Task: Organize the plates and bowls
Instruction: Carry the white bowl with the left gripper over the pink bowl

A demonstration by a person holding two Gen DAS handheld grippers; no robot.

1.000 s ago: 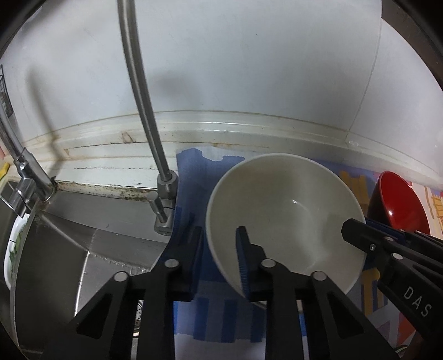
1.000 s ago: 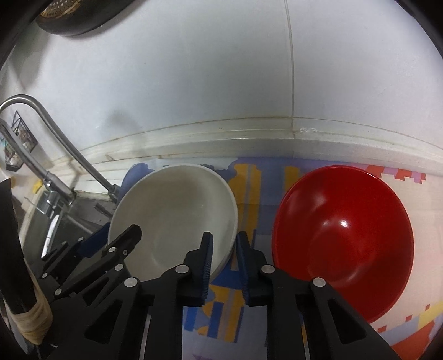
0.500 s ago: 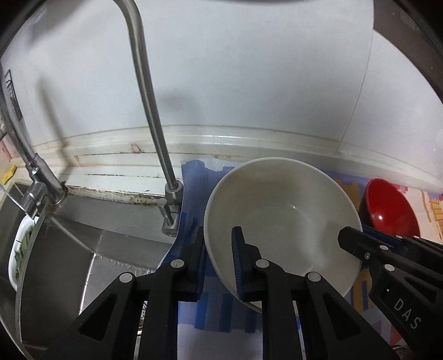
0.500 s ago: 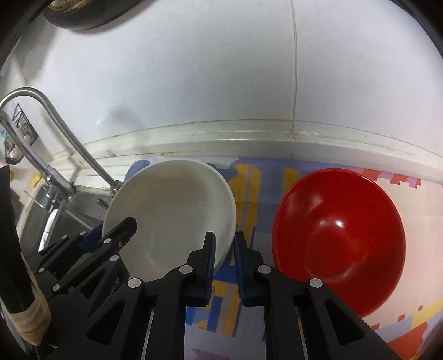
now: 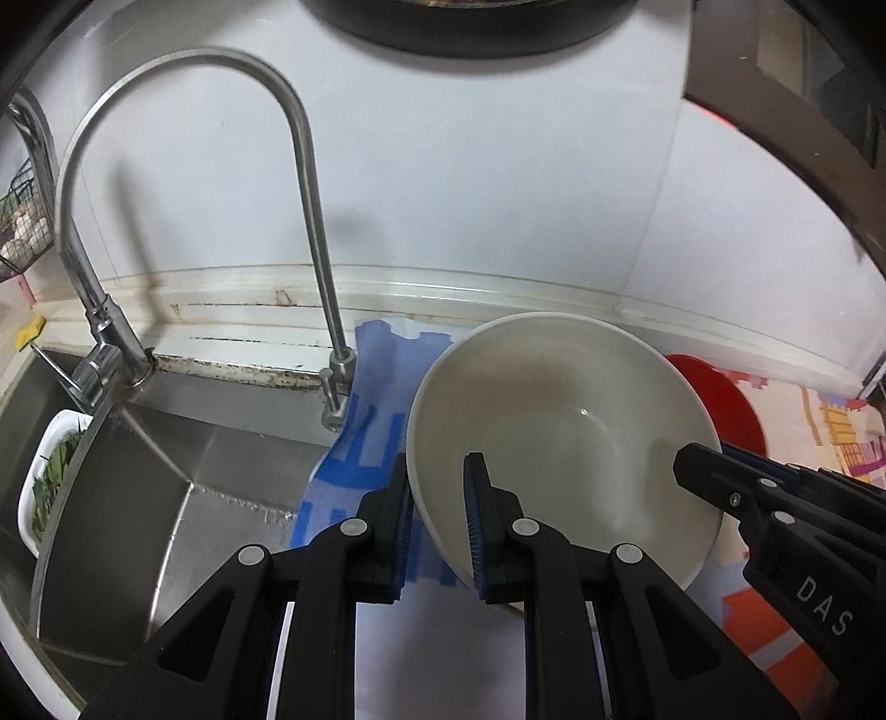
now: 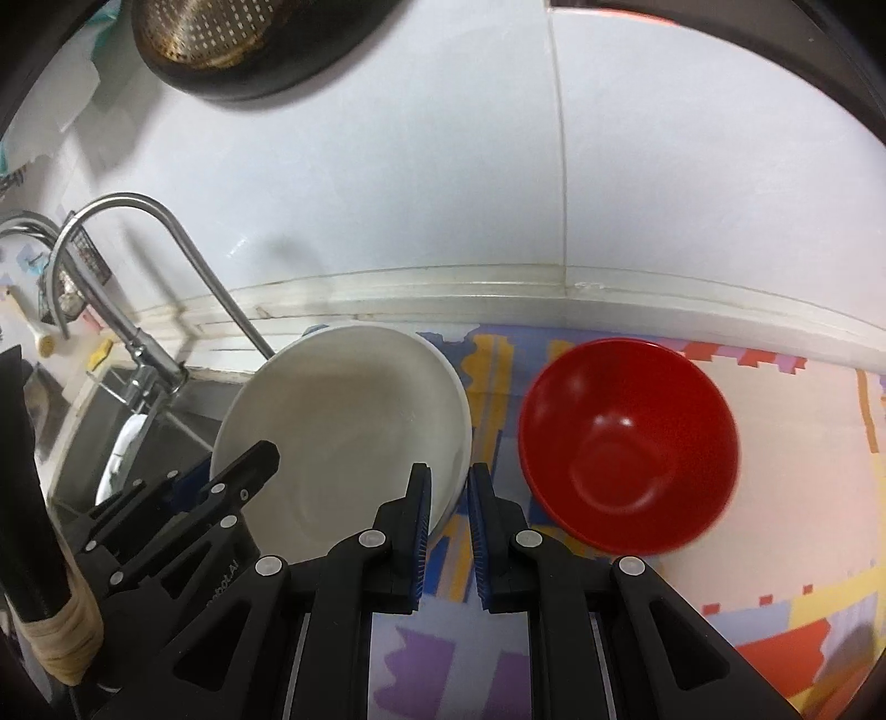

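A large white bowl (image 5: 565, 421) hangs tilted above the counter, held by both grippers. My left gripper (image 5: 437, 487) is shut on its left rim, one pad inside the bowl and one outside. The right gripper (image 6: 447, 498) is shut on the opposite rim of the white bowl (image 6: 354, 421) in the same way. In the right wrist view the left gripper (image 6: 238, 482) shows at the bowl's far side. A red bowl (image 6: 626, 443) stands upright on the patterned mat to the right, apart from both grippers; the left wrist view shows only an edge of the red bowl (image 5: 725, 399).
A steel sink (image 5: 138, 498) lies to the left, with a tall curved faucet (image 5: 310, 221) and a white dish of greens (image 5: 50, 471). The colourful mat (image 6: 775, 554) covers the counter. A dark strainer (image 6: 221, 44) hangs on the white wall above.
Both grippers have risen and drawn back with the white bowl between them; counter and faucet look smaller and lower. The red bowl has stayed on the mat.
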